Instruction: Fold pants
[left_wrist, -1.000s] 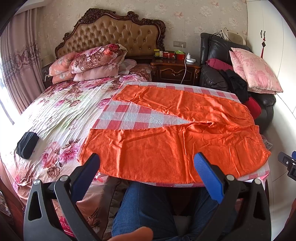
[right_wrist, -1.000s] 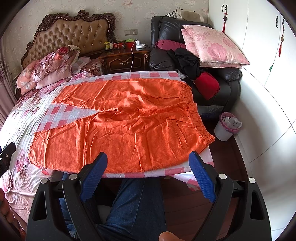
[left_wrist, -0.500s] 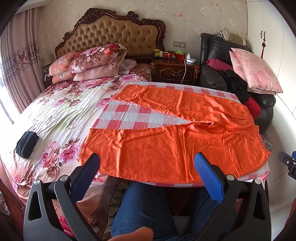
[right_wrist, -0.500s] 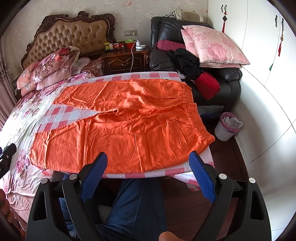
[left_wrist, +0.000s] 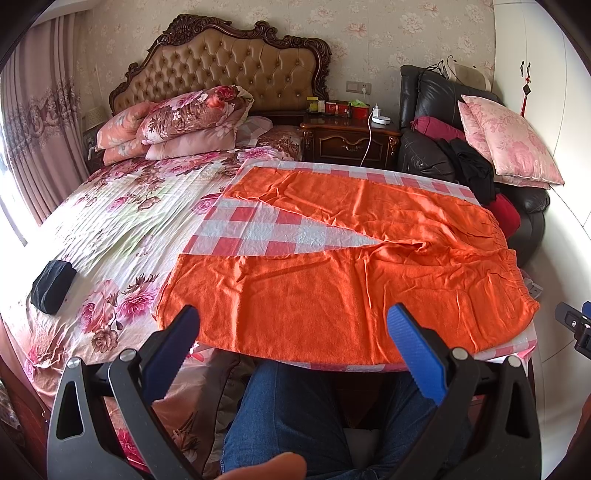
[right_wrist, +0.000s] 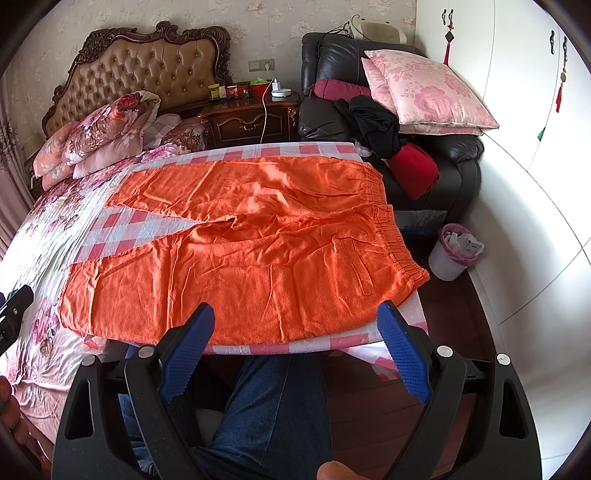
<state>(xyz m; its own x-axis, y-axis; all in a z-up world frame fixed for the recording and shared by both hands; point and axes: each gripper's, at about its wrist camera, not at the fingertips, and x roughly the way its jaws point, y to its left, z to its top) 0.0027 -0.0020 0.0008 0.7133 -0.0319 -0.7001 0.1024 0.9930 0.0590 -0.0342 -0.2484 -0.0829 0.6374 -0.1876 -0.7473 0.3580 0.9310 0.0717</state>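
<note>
Orange pants (left_wrist: 351, 266) (right_wrist: 251, 254) lie flat on a red-and-white checked cloth (left_wrist: 266, 232) (right_wrist: 122, 232). The waistband is on the right and the two legs spread apart toward the left. My left gripper (left_wrist: 293, 321) hangs open above the near edge of the front leg, holding nothing. My right gripper (right_wrist: 295, 317) is open too, above the near hem by the waistband corner. Neither gripper touches the fabric.
A floral bedspread (left_wrist: 110, 229) with a black bundle (left_wrist: 51, 284) lies left. Pillows (left_wrist: 184, 118), a nightstand (left_wrist: 347, 136) and a black armchair (right_wrist: 388, 122) with cushions stand behind. A bin (right_wrist: 454, 251) sits on the floor right. A person's jeans-clad legs (left_wrist: 288, 413) are below.
</note>
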